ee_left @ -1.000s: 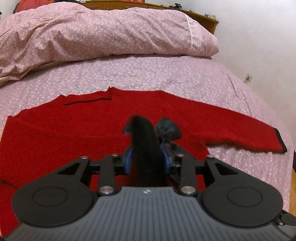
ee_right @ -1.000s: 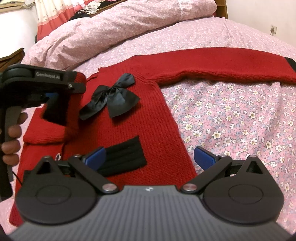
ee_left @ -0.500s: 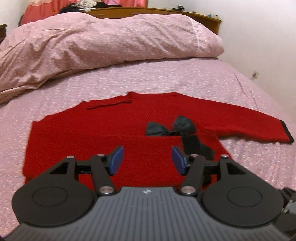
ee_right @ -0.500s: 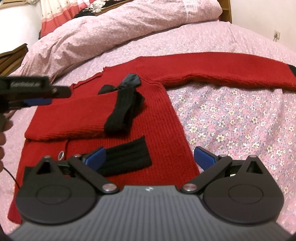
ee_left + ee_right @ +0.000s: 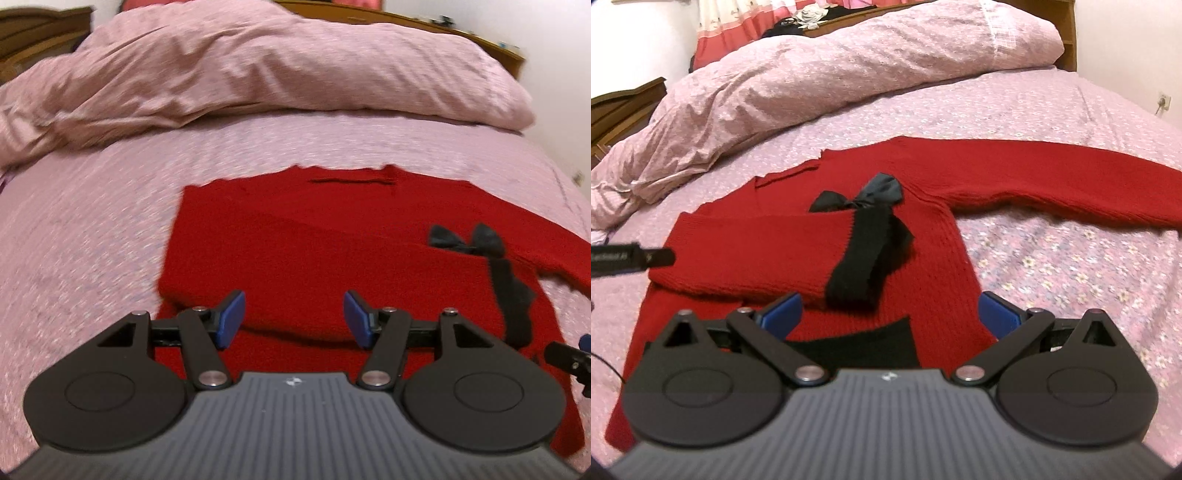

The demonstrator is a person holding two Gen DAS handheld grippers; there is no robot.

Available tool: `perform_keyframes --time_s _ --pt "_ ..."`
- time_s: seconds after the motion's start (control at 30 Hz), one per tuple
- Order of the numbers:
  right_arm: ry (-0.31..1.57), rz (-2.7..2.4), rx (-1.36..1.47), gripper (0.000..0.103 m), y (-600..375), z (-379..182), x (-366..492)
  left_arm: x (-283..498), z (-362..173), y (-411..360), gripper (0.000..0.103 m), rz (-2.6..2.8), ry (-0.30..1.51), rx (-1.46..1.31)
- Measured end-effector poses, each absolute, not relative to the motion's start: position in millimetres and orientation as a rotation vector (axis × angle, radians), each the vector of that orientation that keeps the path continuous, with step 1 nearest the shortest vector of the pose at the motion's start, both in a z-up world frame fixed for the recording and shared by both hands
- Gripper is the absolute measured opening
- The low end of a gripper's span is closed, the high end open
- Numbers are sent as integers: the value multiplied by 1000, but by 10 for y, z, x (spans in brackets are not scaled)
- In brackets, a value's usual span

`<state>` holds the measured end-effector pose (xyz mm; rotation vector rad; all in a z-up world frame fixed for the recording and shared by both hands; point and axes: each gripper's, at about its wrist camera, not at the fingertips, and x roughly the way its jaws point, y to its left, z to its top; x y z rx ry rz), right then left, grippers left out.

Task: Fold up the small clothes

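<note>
A red knit sweater (image 5: pixel 332 240) (image 5: pixel 942 266) lies flat on the bed, with a black bow (image 5: pixel 864 192) (image 5: pixel 469 240) at its neck. One sleeve (image 5: pixel 750 251) is folded across the chest, and its black cuff (image 5: pixel 864 254) (image 5: pixel 511 295) rests below the bow. The other sleeve (image 5: pixel 1071 184) stretches out to the right. My left gripper (image 5: pixel 293 314) hovers open over the folded sleeve's left part, nothing between its blue pads; its tip (image 5: pixel 631 256) shows at the left edge of the right wrist view. My right gripper (image 5: pixel 890 310) stands wide open over the black hem band (image 5: pixel 864 343).
A bunched pink floral duvet (image 5: pixel 831 74) (image 5: pixel 258 74) fills the head of the bed. The pink flowered sheet (image 5: pixel 1071 277) spreads to the right of the sweater. A wooden headboard (image 5: pixel 1069 37) and a wall socket (image 5: pixel 1165 99) are behind.
My left gripper let go of the black cuff, opened, and drew back to the left; the sleeve now lies folded across the chest. The right gripper barely shifted and stays open.
</note>
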<state>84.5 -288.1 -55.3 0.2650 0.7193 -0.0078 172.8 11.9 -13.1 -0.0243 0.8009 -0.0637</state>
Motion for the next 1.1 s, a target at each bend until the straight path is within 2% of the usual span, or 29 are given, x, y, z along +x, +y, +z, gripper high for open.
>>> perform_keyframes --time_s 0.5,1.1 --pt "770 31 378 103 -2754 -851 1298 1970 -484 744 66 141 841 -161" --pt "757 50 419 103 -2777 -972 1351 2201 -608 623 67 109 868 -135"
